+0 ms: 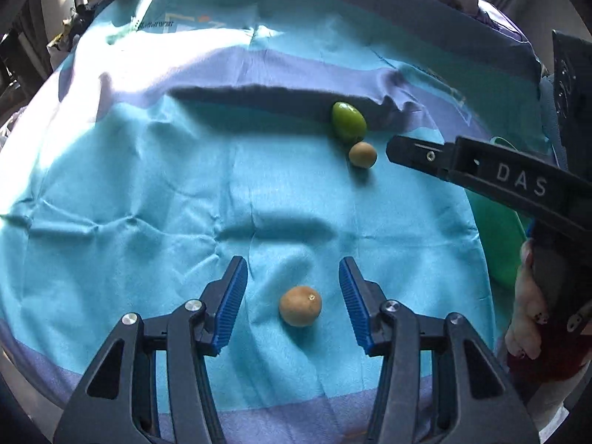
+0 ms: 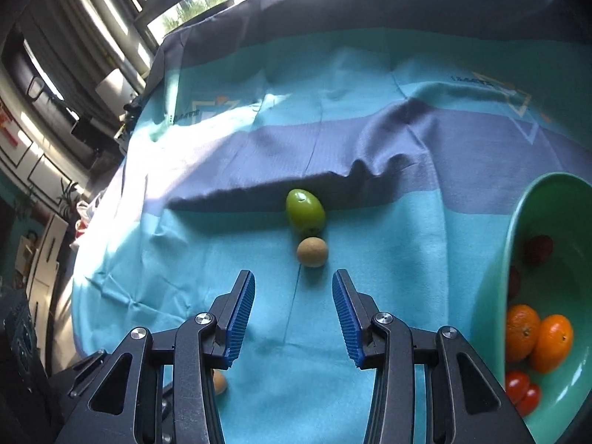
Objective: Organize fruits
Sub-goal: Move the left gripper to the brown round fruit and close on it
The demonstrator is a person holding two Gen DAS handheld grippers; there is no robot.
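Observation:
My left gripper (image 1: 293,298) is open and low over the cloth, with a small round brown fruit (image 1: 300,305) lying between its blue fingers. Farther off lie a green oval fruit (image 1: 348,121) and a second small brown fruit (image 1: 362,154), touching or nearly so. My right gripper (image 2: 293,309) is open and empty, pointed at that pair: the green fruit (image 2: 305,211) and the brown fruit (image 2: 312,252) just ahead of its tips. A green bowl (image 2: 499,281) at the right holds oranges (image 2: 538,336), tomatoes (image 2: 521,392) and dark red fruits.
A teal and purple cloth (image 1: 148,185) covers the table, with a raised fold behind the green fruit. The right gripper's black body (image 1: 492,177) and the hand holding it show at the right of the left wrist view. Windows and furniture lie beyond the table's left edge.

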